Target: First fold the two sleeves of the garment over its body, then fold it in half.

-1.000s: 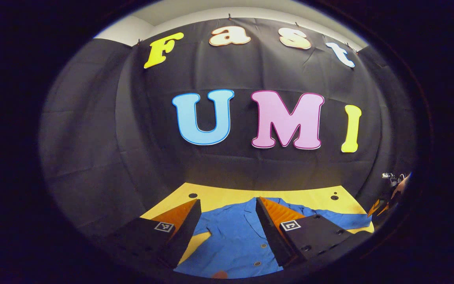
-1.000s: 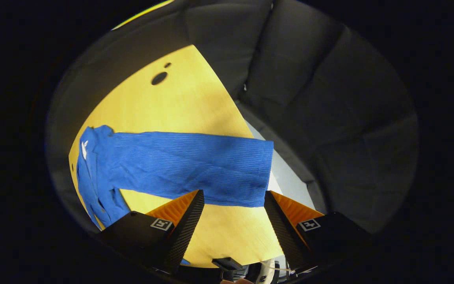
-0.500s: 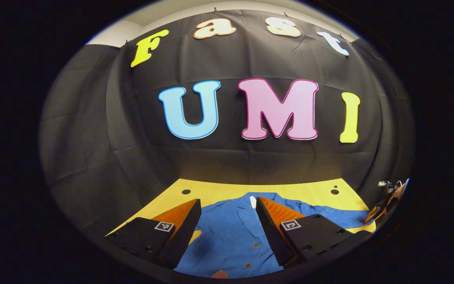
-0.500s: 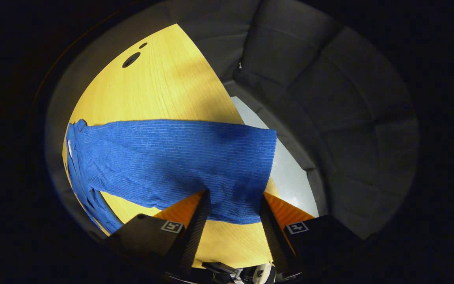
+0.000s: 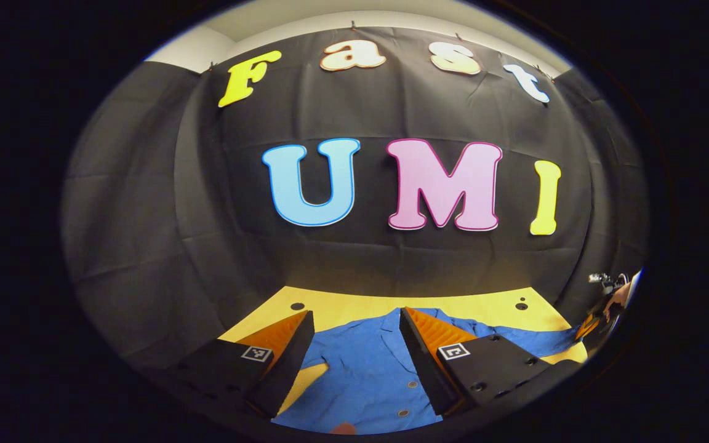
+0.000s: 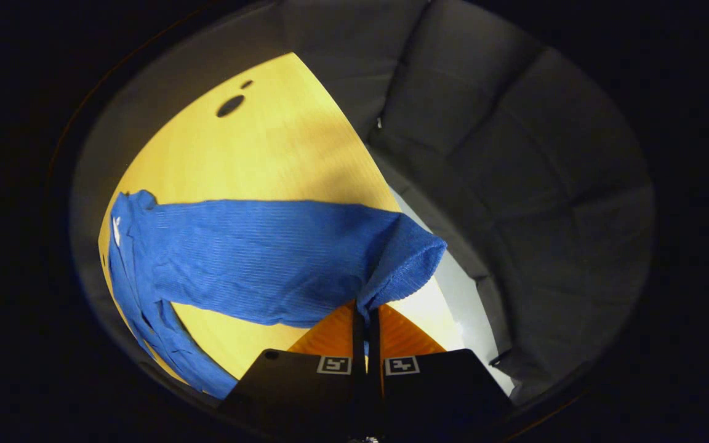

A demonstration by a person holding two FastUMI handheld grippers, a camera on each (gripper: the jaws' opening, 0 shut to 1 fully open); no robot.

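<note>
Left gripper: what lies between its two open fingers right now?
In the left gripper view, the left gripper frames the blue garment's buttoned front lying on the yellow table.

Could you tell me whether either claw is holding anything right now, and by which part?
The right claw is shut on the blue shirt's sleeve, pinching its cuff end. The left claw is open above the shirt, holding nothing.

Blue garment [image 5: 367,375] — sleeve [image 6: 268,258] cuff lifted

You have a blue shirt [image 5: 367,375], fine ribbed weave on its sleeve [image 6: 256,258] mid-frame, small grey buttons [image 5: 412,384] lower centre. Yellow wood-grain table [image 6: 268,147] with dark round holes [image 6: 230,106], upper left.
</note>
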